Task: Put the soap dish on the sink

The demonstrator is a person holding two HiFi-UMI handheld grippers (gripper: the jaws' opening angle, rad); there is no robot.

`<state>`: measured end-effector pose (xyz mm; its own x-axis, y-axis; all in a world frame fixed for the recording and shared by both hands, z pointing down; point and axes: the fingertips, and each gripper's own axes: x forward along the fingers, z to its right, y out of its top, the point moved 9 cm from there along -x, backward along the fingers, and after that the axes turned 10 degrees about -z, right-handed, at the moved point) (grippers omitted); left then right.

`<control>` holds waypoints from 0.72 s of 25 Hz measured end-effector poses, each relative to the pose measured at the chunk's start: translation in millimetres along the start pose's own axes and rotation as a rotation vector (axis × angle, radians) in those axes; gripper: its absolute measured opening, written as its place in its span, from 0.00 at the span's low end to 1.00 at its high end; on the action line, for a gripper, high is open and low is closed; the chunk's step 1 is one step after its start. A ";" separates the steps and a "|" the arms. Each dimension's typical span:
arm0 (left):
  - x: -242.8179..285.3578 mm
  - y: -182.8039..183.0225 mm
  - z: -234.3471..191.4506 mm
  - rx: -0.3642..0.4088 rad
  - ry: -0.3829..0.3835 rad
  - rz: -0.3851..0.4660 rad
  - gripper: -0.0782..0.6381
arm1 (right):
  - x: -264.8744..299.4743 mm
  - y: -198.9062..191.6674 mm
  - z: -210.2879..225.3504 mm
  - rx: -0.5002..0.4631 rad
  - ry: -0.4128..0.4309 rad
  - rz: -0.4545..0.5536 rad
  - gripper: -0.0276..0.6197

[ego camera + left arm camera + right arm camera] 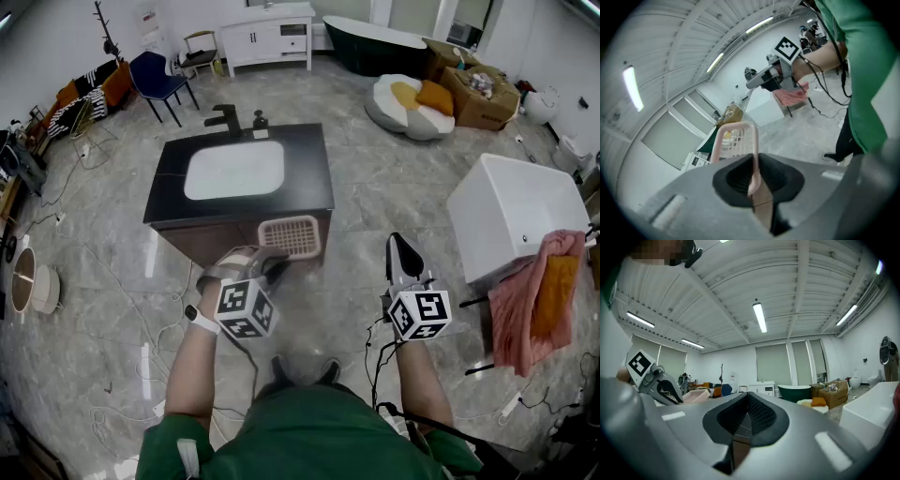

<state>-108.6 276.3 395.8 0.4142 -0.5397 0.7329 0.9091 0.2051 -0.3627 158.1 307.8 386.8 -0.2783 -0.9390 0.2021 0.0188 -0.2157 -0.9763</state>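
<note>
Black sink [309, 169] with a white basin stands ahead. Left gripper [278, 266] angles down, jaws clamped on the rim of the pink soap dish [291, 236], by the sink's near edge. Right gripper [401, 247] points level, jaws together, empty.

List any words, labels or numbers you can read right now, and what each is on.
No readable text in any view.
Cube on the left gripper: black-and-white square patterns, no words.
Cube on the right gripper: the same.
Sheet on the far wall: too small to read.
The soap dish: no print shows.
</note>
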 end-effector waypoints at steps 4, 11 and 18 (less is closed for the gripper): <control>-7.8 -27.3 -0.9 -0.010 0.010 0.000 0.16 | 12.3 -2.9 -29.3 -0.002 0.016 -0.007 0.05; -27.5 -45.3 -2.0 -0.022 0.016 0.039 0.16 | 6.8 14.5 -56.5 -0.040 -0.001 0.004 0.05; -49.2 -75.1 -14.1 -0.008 0.042 0.080 0.16 | 13.2 21.2 -82.4 0.016 -0.064 0.052 0.05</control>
<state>-197.9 275.9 378.9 0.4827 -0.5561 0.6766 0.8729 0.2424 -0.4235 75.7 312.9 362.3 -0.2142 -0.9642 0.1561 0.0468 -0.1697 -0.9844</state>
